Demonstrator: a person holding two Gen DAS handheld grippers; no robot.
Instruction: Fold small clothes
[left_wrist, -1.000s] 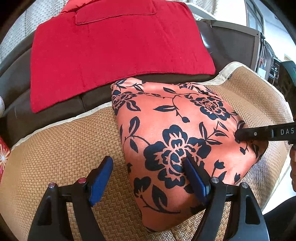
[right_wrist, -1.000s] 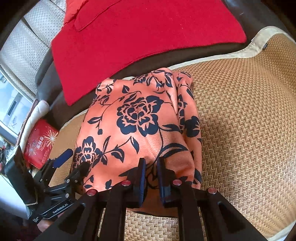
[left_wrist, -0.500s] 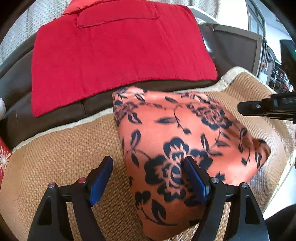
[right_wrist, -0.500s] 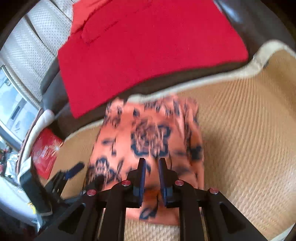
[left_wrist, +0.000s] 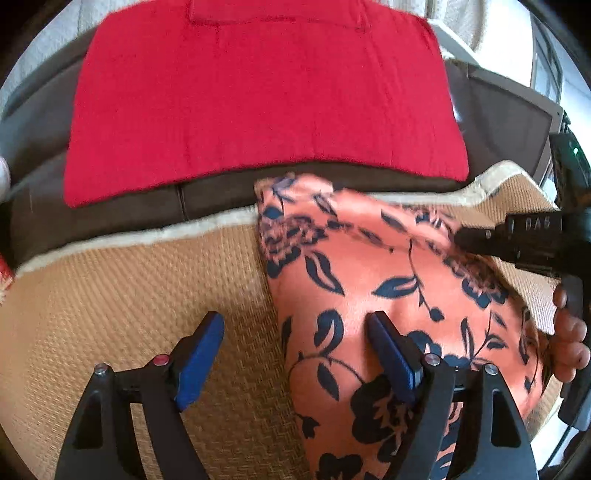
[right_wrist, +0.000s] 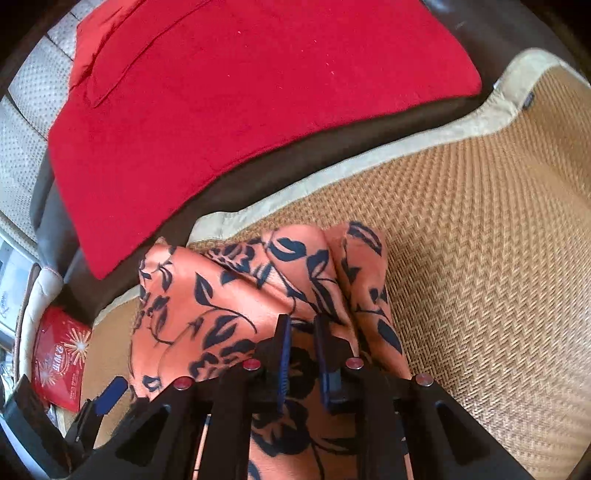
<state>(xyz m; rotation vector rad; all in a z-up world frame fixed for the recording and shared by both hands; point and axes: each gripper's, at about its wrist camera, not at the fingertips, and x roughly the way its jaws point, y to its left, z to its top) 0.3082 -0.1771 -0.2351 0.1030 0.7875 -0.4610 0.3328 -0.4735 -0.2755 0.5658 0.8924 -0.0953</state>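
An orange garment with dark blue flowers lies bunched on a woven mat. My left gripper stands open over the garment's left edge. One blue pad is above the mat and the other above the cloth, and neither presses. From the right, my right gripper reaches over the raised cloth. In the right wrist view the right gripper is shut on a fold of the garment, which humps up in front of it. The left gripper shows at the lower left of that view.
A red padded cloth lies on the dark brown sofa seat behind the mat. The mat has a cream border. A red packet sits left of the mat. A person's hand holds the right gripper.
The right gripper has carried its fold of the garment toward the far edge, so the flat cloth now humps up and looks shorter. The left gripper has shifted slightly and stayed open.
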